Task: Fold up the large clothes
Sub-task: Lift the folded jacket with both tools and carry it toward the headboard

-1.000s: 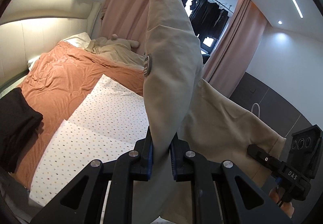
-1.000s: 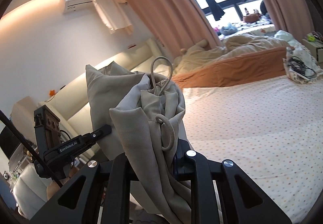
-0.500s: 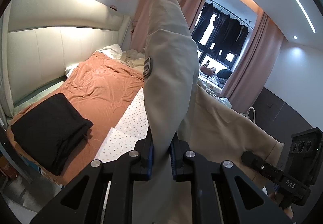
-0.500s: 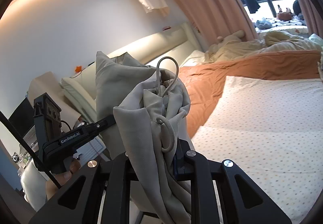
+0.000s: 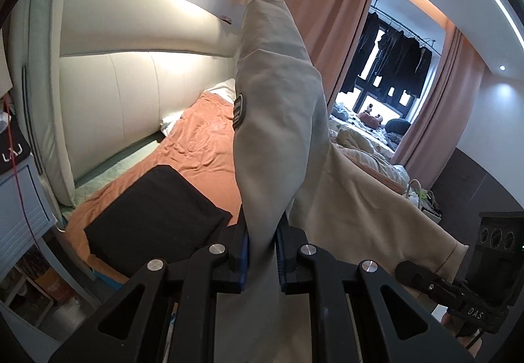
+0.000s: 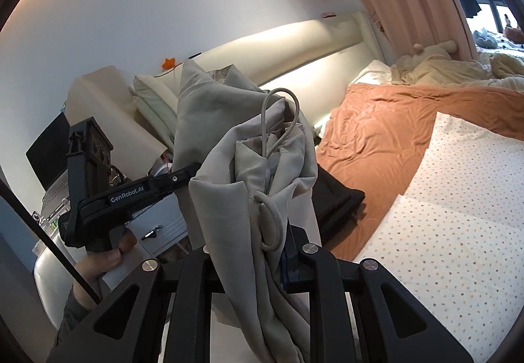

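In the left wrist view, the left gripper point(image 5: 261, 251) has its fingers point(image 5: 241, 251) clenched on a bunched edge of the beige garment point(image 5: 271, 120), which hangs in the air above the bed point(image 5: 203, 140); a folded black garment point(image 5: 154, 209) lies on the orange sheet. To fold well, both grips should probably stay firm and level while the cloth is lowered flat onto the bed. In the right wrist view, the right gripper point(image 6: 252, 251) pinches the drawstring end of the same garment, opposite the left gripper held in a hand point(image 6: 98, 264). No container shows in either view.
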Motion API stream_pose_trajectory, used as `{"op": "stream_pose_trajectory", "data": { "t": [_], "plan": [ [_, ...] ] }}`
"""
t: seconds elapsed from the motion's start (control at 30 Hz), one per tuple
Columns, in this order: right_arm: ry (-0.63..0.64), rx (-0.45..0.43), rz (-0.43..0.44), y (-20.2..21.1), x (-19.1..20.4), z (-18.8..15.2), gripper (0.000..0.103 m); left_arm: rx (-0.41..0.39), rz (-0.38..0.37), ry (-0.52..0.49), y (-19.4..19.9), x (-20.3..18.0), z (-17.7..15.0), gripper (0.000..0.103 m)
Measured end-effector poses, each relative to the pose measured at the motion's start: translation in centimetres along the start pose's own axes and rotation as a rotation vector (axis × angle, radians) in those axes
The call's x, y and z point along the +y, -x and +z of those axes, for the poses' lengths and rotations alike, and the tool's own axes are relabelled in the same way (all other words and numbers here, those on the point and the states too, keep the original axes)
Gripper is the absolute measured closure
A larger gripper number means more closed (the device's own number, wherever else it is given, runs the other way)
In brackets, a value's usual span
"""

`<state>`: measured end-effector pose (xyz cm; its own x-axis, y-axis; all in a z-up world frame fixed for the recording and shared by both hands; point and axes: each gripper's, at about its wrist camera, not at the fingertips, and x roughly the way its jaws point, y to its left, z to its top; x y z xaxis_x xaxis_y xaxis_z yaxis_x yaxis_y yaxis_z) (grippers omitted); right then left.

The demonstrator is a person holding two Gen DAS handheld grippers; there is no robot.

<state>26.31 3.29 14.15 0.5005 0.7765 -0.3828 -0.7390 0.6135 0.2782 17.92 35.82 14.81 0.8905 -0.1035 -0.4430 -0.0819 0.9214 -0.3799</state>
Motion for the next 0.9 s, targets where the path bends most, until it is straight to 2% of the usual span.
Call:
{"op": "stream_pose_trajectory", "data": {
  "t": [0.23, 0.5, 0.77, 0.9],
  "plan": [
    [0.06, 0.051, 0.071, -6.3, -0.7, 3.0, 0.089, -0.022, 0.08, 0.01, 0.4, 4.8, 2.1, 0.088],
    [0.104, 0.113, 0.124, -13.4, -3.1, 6.7, 0.089, -0.037, 0.185, 0.037, -1.8, 8.6, 4.4, 0.088],
    [0.044, 0.138, 0.179, -18.7, -7.5, 8.9, 0.089, -0.023, 0.275, 0.055, -5.6, 10.9, 6.5, 0.088],
    [0.003, 0.153, 0.205, -20.9, -11.1, 9.7, 0.089, -0.02, 0.301, 0.062, -8.1, 11.7, 7.1, 0.088]
  ]
}}
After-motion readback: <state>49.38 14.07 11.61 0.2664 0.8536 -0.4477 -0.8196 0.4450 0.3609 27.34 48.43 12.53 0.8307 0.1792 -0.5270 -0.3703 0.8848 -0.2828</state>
